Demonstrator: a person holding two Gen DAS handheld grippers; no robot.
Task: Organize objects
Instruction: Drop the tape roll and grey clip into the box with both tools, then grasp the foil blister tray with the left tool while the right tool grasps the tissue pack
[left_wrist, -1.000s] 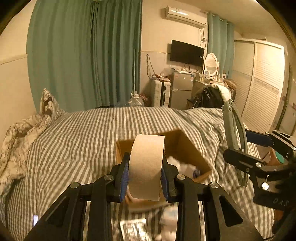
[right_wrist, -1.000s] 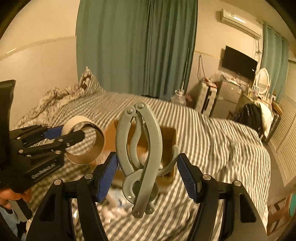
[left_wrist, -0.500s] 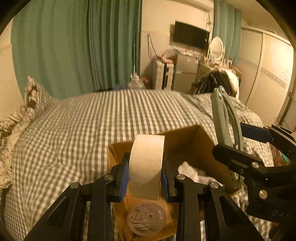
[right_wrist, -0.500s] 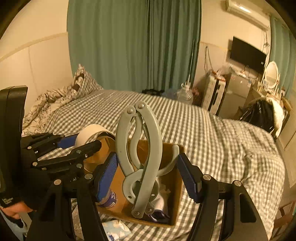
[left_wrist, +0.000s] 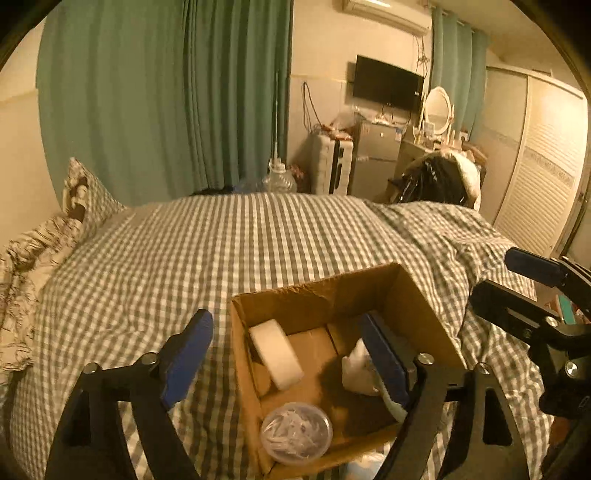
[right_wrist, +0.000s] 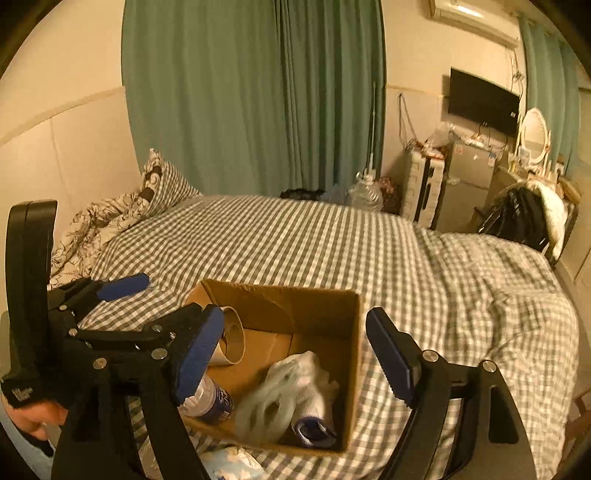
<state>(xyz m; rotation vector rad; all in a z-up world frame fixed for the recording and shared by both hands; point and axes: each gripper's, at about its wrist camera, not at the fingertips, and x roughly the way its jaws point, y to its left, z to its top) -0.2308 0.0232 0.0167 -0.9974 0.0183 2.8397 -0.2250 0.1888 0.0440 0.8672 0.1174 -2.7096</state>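
We are hovering both tongs over the cardboard box (left_wrist: 424, 295) on the bed (left_wrist: 221, 251), and both are spread wide with nothing between their pads. The left tongs (left_wrist: 284, 354) are hanging just above the box's left half; the roll of tape (left_wrist: 275, 354) is lying inside, directly under and between their fingers, leaning against the near-left wall. A clear round container (left_wrist: 295, 437) is sitting lower in the same corner.

The right tongs (right_wrist: 295, 354) are poised above the box's right part, where the grey hand gripper (right_wrist: 273, 406) is lying blurred on white cloth (right_wrist: 314, 373), below and between their fingers. A small bottle (right_wrist: 210, 400) is sitting just behind the left finger (right_wrist: 195, 354) of these tongs.

We are judging this to be the release step, with both items inside the box. To do it well, we are keeping the fingers spread and planning a straight upward lift, so no pad catches the box rim or drags the tape out. More things are lying on the bed at the near edge, below both tongs, too cut off to identify; those look like the next to be picked up.
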